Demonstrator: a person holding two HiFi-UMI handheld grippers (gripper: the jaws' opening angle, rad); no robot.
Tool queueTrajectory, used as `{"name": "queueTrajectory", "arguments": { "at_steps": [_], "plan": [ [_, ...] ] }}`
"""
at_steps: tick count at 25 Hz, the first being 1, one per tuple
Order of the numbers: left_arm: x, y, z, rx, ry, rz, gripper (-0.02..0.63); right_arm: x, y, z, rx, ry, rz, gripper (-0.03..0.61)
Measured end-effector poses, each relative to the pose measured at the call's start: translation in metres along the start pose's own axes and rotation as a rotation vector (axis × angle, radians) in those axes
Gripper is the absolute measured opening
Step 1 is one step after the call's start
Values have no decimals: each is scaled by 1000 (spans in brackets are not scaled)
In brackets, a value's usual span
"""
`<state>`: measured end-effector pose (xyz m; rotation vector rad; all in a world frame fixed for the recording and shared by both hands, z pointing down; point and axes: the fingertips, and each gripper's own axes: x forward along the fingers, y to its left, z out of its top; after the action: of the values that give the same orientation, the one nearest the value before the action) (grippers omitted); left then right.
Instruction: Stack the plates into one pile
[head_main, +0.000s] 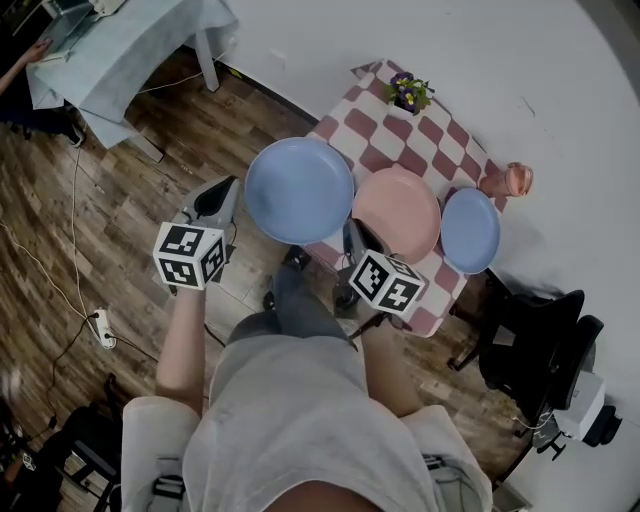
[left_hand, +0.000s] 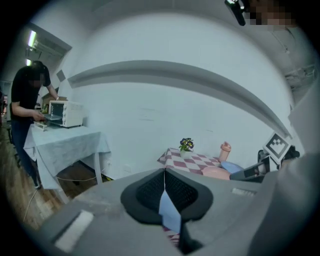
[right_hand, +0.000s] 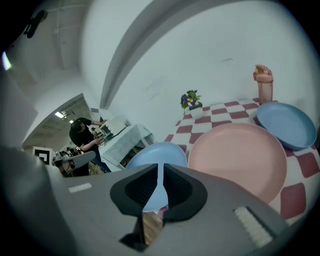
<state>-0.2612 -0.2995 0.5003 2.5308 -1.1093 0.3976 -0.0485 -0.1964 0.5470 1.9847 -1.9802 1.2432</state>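
Three plates lie side by side on a small checkered table (head_main: 440, 150): a large blue plate (head_main: 298, 190) over its left corner, a pink plate (head_main: 396, 213) in the middle and a small blue plate (head_main: 470, 230) at the right. My left gripper (head_main: 228, 187) hangs just left of the large blue plate, jaws shut and holding nothing. My right gripper (head_main: 350, 230) is at the near edge between the large blue and pink plates, also shut and empty. In the right gripper view the large blue plate (right_hand: 160, 152) and the pink plate (right_hand: 240, 157) lie just beyond the jaws.
A potted flower (head_main: 408, 93) and a pink bottle (head_main: 517, 179) stand at the table's far side. A black office chair (head_main: 535, 345) sits to the right. A cloth-covered table (head_main: 130, 50) with a toaster oven (left_hand: 67, 114) stands at the left, and a person (left_hand: 30, 100) is beside it. A power strip (head_main: 100, 325) lies on the wooden floor.
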Motion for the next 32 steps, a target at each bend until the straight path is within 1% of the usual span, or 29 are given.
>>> {"name": "queueTrajectory", "arguments": {
  "at_steps": [4,6,8,12,14,17,19,20,22,23,24,27,32],
  "plan": [
    [37,24,-27,-54,103,-3,27,22,-20,-26,76,111,-22,52],
    [53,34,-41,-72,157,-6,62,29,-23,-37,110,151,-25,58],
    [68,39,-53,-89,205,-16,83,34,-25,-45,141,179,-25,69],
    [93,46,-76,-126,278,-19,109,43,-30,-58,193,222,-30,99],
    [100,48,-86,-135,309,-14,110,48,-32,-62,205,236,-36,106],
    [109,48,-99,-139,347,-16,110,51,-37,-64,213,246,-51,93],
    [114,46,-106,-132,371,-22,110,54,-39,-65,218,254,-54,114],
    [116,45,-110,-126,383,-24,111,56,-40,-65,218,257,-56,105],
    [119,43,-114,-117,398,-21,106,59,-40,-65,202,258,-72,104],
    [120,42,-115,-118,400,-19,79,60,-41,-65,189,259,-86,97],
    [121,41,-115,-123,399,-15,57,61,-42,-66,181,260,-97,61],
    [116,40,-112,-138,392,-7,48,60,-44,-63,185,252,-99,51],
    [91,38,-93,-158,326,12,44,52,-33,-38,129,188,-65,41]
  ]
}}
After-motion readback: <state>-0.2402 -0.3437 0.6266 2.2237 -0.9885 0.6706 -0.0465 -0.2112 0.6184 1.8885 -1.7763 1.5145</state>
